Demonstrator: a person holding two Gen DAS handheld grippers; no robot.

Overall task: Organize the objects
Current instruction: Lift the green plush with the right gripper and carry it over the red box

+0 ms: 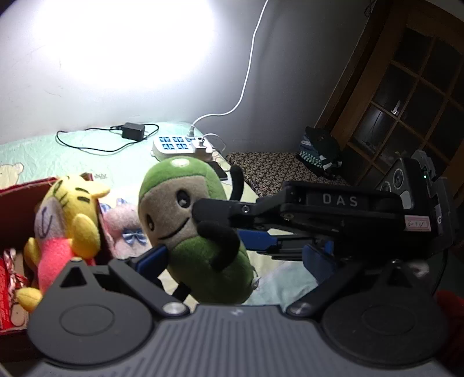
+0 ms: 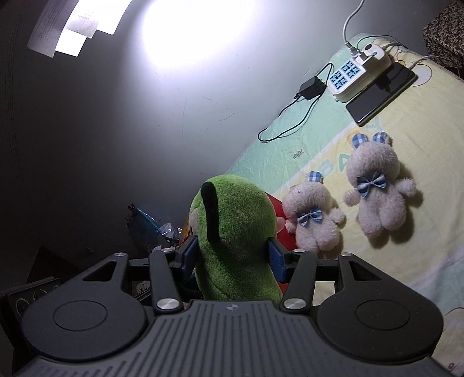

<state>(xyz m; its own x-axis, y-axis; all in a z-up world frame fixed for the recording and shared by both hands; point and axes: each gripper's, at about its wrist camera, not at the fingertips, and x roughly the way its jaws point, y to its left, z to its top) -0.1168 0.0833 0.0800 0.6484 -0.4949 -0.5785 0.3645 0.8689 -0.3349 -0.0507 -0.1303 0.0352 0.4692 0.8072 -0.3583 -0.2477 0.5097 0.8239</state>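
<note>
Green plush [image 2: 235, 240] clamped between right gripper [image 2: 232, 258] fingers above the bed [image 2: 406, 246]; left gripper [image 1: 232, 255] fingers apart; two bunnies [image 2: 374, 188] lie beside a red box [image 1: 17, 208].

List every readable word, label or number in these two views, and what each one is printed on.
"DAS": white letters on the body of the right hand-held gripper, seen from the left wrist.
"BA": large pale letters on the yellow blanket; the rest is hidden by the plush rabbit.
Small embroidered mark on the blanket's green border: too small to read.
Papers on the wall: print too blurred.
Pink sticker on the gripper: unreadable.
</note>
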